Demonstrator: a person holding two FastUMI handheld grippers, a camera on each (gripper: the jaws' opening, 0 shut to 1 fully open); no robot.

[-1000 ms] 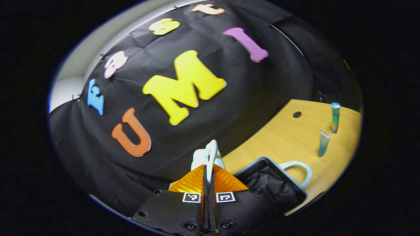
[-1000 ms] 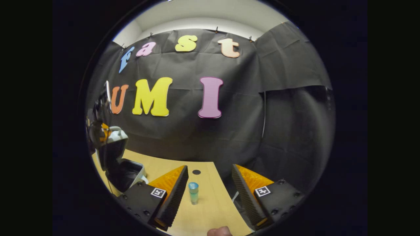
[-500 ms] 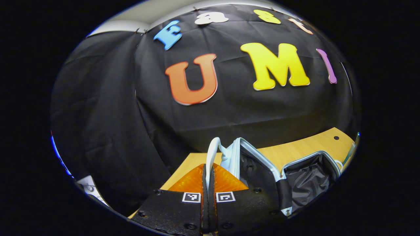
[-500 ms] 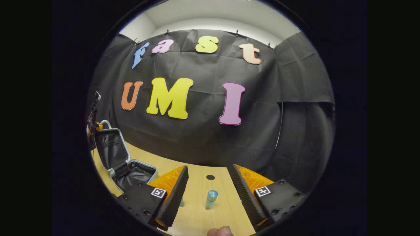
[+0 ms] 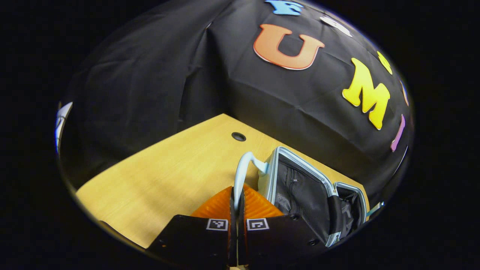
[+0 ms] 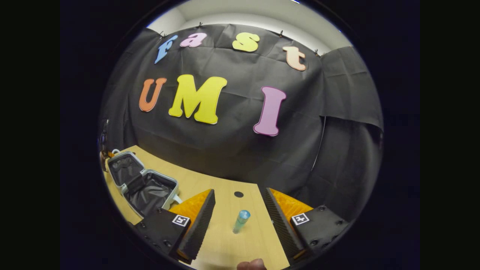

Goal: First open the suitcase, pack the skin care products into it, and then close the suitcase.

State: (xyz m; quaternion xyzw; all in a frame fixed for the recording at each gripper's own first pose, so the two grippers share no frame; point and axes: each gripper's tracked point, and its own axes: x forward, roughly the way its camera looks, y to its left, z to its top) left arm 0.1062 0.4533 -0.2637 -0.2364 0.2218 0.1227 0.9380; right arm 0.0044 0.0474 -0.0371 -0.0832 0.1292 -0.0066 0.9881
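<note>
A small pale blue suitcase (image 5: 300, 183) with black lining lies open on the wooden table (image 5: 165, 176). My left gripper (image 5: 237, 195) is shut on the lid's pale handle (image 5: 242, 168) and holds the lid swung out nearly flat. In the right gripper view the open suitcase (image 6: 144, 185) shows both halves at the left. A teal skin care bottle (image 6: 240, 221) stands on the table ahead of my right gripper (image 6: 239, 221), whose fingers are wide open on either side of it and apart from it.
Black cloth walls close off the table's back and sides. A round cable hole (image 5: 238, 136) sits in the tabletop near the back corner, and another hole (image 6: 238, 194) lies beyond the bottle. A fingertip (image 6: 252, 264) shows at the bottom edge.
My left gripper has swung the lid over by its handle, from upright to nearly flat on the table. The right gripper stayed open near the bottle, shifting only a little.
</note>
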